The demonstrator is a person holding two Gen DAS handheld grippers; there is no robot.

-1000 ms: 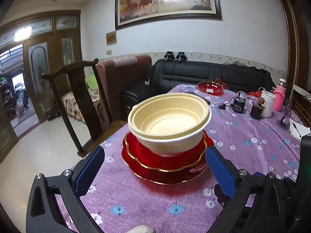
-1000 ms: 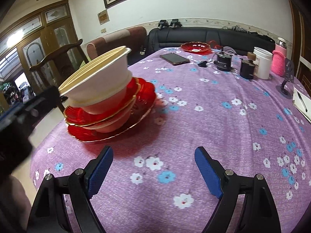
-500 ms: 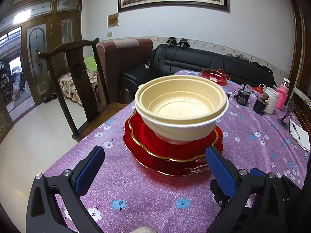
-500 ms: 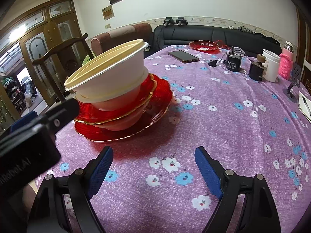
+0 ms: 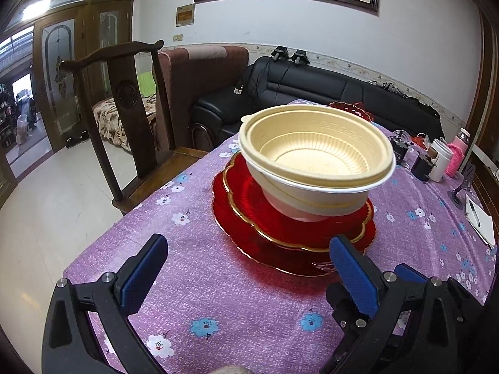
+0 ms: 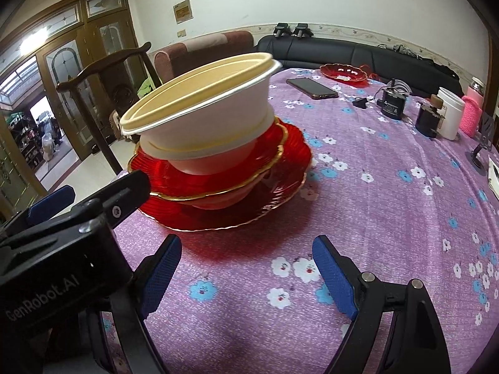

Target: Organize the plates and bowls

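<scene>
Purple cloth with small white and blue flowers covers the worktop (image 5: 218, 280), and behind it stand a dark carved wooden chair (image 5: 124, 99) and a black leather sofa (image 5: 312, 93) under a framed painting. From the left wrist view, the left gripper (image 5: 246, 268) has its blue-padded jaws wide apart with nothing between them, just in front of the stack. The stack is near the worktop's corner: a cream plastic bowl with a ribbed inside (image 5: 315, 159) sits in a second white bowl, on a red glass plate with a gold scalloped rim (image 5: 299, 227), and this lies on a wider red plate. The cream bowl looks tilted and off centre. From the right wrist view, the right gripper (image 6: 246, 268) also has its jaws apart and empty, over bare cloth just beside the stack, which stands to its left. Here the cream bowl (image 6: 202, 115) leans clearly, and a pale bowl seems to sit under the gold-rimmed red plate (image 6: 218, 174), so the layers are uneven. The black body of the left gripper is close to the stack's near edge. Far behind lie a small red dish (image 6: 343, 73), a dark phone (image 6: 312, 88) and a white cup (image 6: 450, 115). I judge that a push from either gripper against a plate rim could slide the leaning bowls off, and the nearby worktop edge makes a fall possible.
</scene>
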